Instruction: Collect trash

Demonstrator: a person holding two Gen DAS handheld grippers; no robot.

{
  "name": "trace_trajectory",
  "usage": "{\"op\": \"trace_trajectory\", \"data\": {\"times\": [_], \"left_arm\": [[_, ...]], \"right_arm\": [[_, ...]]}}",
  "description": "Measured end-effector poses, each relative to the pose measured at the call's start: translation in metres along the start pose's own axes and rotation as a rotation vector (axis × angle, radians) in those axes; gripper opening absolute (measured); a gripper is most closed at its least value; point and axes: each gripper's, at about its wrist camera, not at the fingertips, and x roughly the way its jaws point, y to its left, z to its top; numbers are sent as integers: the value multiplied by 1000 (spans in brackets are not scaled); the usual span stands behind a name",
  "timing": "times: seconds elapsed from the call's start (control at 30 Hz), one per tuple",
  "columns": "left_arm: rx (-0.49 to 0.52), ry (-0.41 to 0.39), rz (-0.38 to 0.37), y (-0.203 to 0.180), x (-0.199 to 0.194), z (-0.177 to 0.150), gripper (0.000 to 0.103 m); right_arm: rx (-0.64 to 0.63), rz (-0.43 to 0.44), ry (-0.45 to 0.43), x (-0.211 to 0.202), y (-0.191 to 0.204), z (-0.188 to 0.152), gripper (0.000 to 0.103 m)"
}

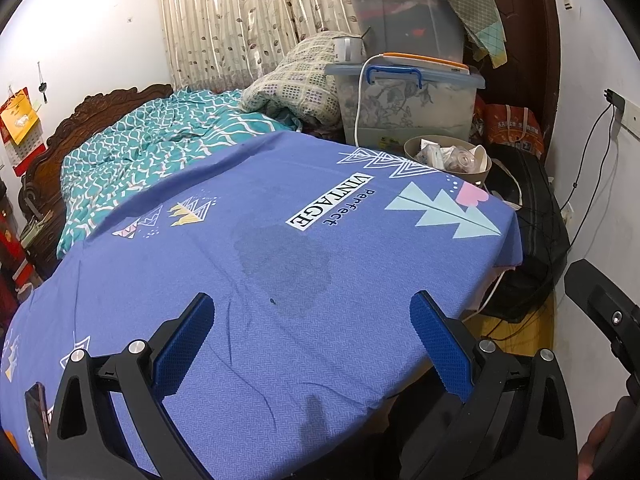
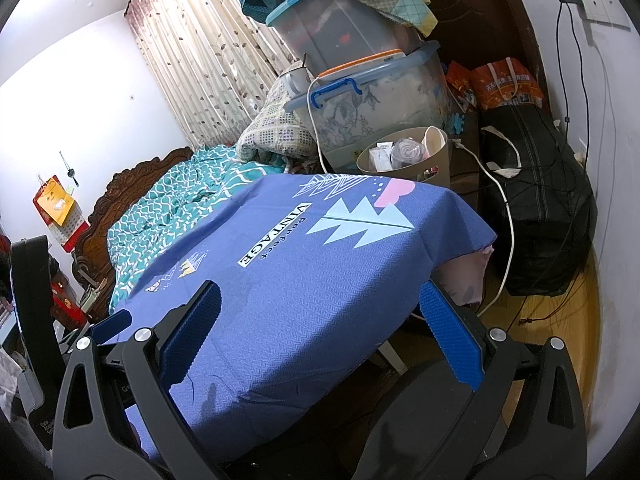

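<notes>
Above blue tablecloth (image 1: 280,280), L tool (image 1: 312,344) & R tool (image 2: 320,332) both spread, w/ bin (image 2: 404,160) at far edge.

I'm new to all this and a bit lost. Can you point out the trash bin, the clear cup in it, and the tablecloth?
trash bin (image 2: 424,172): right wrist view, front wall.
clear cup (image 2: 406,151): right wrist view, domed lid.
tablecloth (image 1: 280,320): left wrist view, bare middle.
</notes>
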Motion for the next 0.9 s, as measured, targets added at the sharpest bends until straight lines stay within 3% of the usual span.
{"op": "trace_trajectory", "data": {"times": [0.9], "left_arm": [[5, -1, 2, 1, -2, 0, 94]], "right_arm": [[2, 0, 0, 0, 0, 0, 99]]}}
